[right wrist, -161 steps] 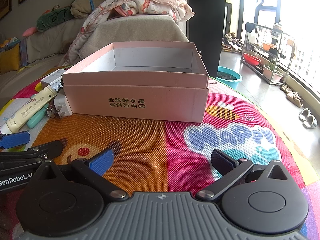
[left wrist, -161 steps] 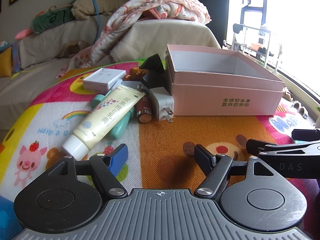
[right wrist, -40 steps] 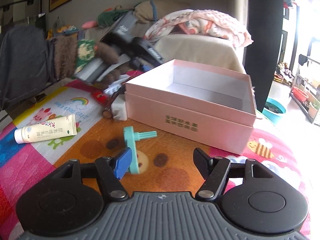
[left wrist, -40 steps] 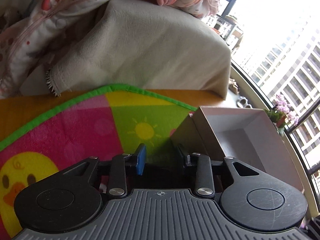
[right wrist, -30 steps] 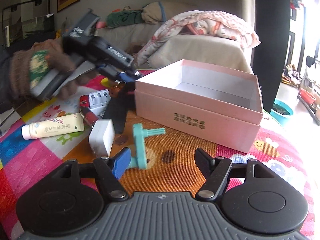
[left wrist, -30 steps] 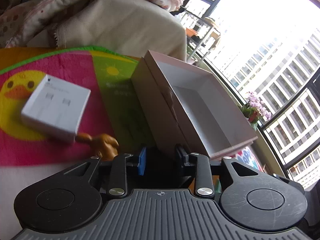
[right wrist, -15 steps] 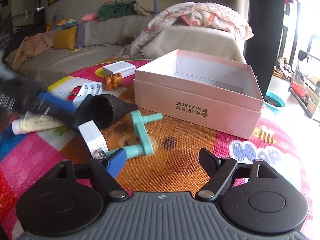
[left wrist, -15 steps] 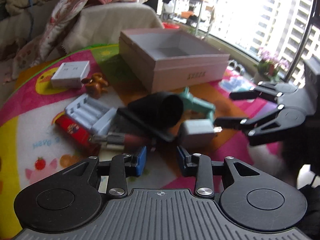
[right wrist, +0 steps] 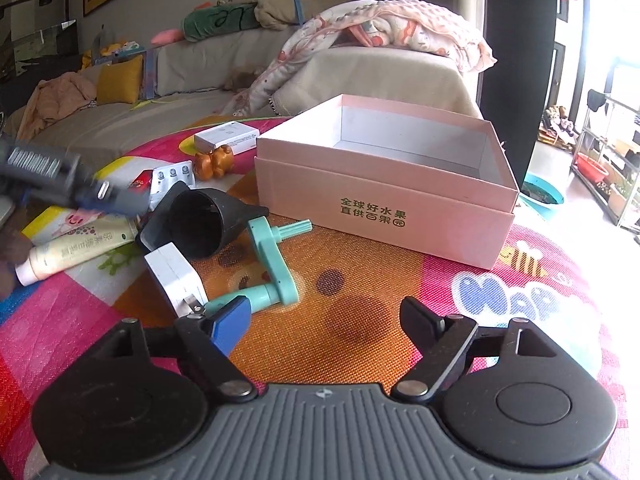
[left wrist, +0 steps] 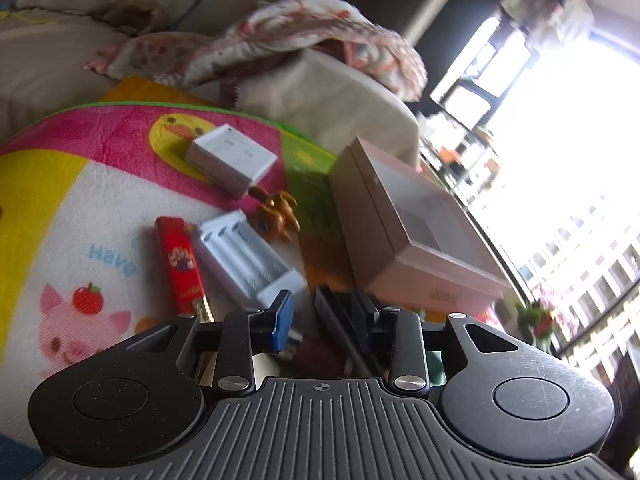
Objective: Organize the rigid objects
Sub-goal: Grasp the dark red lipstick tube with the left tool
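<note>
An open pink box (right wrist: 400, 184) stands on the colourful mat; its inside shows empty. It also shows in the left wrist view (left wrist: 408, 232). My left gripper (left wrist: 320, 314) is part-open just above a black funnel (left wrist: 332, 320), its jaws either side of the rim; whether they grip it I cannot tell. In the right wrist view the left gripper (right wrist: 116, 196) is blurred beside the funnel (right wrist: 200, 224). My right gripper (right wrist: 324, 320) is open and empty, low over the mat, with a teal crank handle (right wrist: 272, 264) and a white charger plug (right wrist: 176, 280) just ahead of its left finger.
A red pack (left wrist: 180, 264), white battery charger (left wrist: 248, 260), brown bear figure (left wrist: 276, 212) and white flat box (left wrist: 232, 158) lie left of the pink box. A cream tube (right wrist: 76, 248) lies at the left. A sofa with blankets (right wrist: 360, 40) is behind.
My left gripper has swung round and dropped close to the black funnel. The right gripper has barely moved. The objects were spread out from their pile earlier.
</note>
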